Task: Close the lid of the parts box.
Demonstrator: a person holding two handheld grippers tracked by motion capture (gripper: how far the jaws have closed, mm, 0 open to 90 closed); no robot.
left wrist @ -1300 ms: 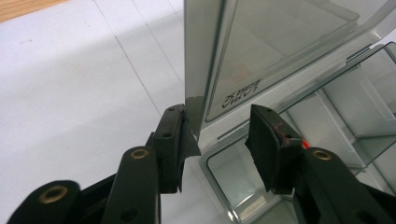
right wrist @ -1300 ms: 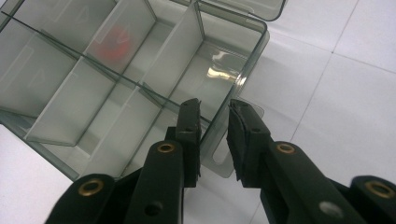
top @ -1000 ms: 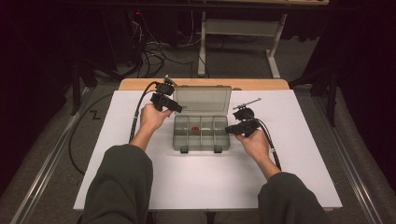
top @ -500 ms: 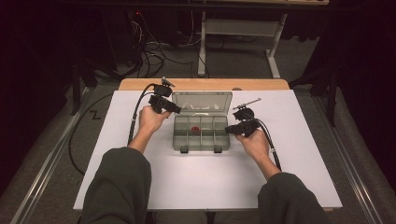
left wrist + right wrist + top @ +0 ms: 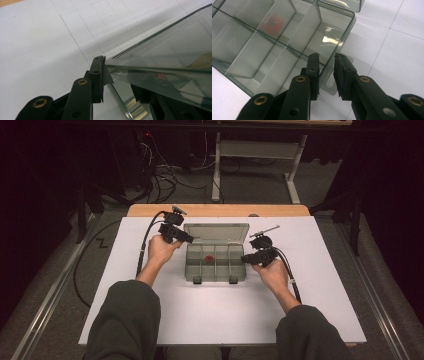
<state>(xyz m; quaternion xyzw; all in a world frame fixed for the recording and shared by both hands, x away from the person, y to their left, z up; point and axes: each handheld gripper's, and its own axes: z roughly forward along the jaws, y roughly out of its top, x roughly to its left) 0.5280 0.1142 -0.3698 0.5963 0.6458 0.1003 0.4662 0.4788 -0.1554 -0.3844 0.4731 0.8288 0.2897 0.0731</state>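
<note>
**Lid closure on the compartment box: grip established, swing pending**

The clear smoked-plastic compartment box (image 5: 216,262) sat at the middle of the white table sheet (image 5: 220,315), between my two hands. Its clear hinged lid (image 5: 216,232) stood open on the far side, and a small red item (image 5: 209,258) lay in one of the middle cells.

I had the left gripper (image 5: 186,239) at the lid's near-left corner. Its jaws had just been closing, and in the left gripper view the edge of the lid (image 5: 160,71) ran between them; one pad (image 5: 98,75) sat against the corner, the other was seen through the plastic, so I judged the lid to be pinched.

The right gripper (image 5: 245,259) was placed over the box's right end wall (image 5: 331,72). One jaw stood inside the end cell, one outside; the inner pad lay on the wall, but a narrow gap showed at the outer pad, so I could not confirm a clamp.

I judged the step to be lid closure with the base steadied. The next move called for swinging the lid toward me over the cells while the right gripper kept the base from sliding.
</note>
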